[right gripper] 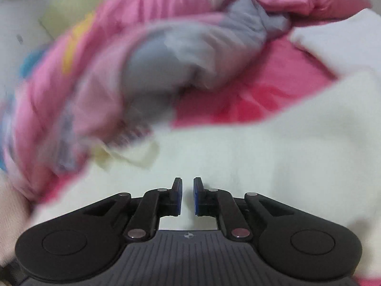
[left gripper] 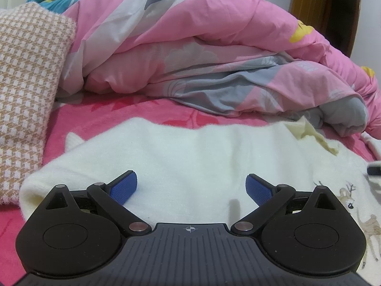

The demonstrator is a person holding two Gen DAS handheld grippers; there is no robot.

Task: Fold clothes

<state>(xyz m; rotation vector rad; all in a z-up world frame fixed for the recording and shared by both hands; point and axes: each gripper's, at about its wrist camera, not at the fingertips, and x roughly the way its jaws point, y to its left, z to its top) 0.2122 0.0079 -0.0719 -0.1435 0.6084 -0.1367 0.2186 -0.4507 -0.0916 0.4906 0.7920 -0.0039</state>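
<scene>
The left gripper (left gripper: 191, 187) gapes empty over the white sweater (left gripper: 190, 152); the right gripper (right gripper: 188, 195), nearly closed, holds nothing. Each should pinch an edge squarely.

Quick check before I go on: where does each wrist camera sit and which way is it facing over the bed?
Left wrist: sits behind the left gripper, angled down over the white sweater toward the quilt, checked cloth at left; only its wide-open fingers show.
Right wrist: sits behind the right gripper, angled down over the sweater toward the quilt; blurred; its nearly closed fingers show, nothing visibly between them.
Shared: sweater, quilt, pink sheet.
</scene>
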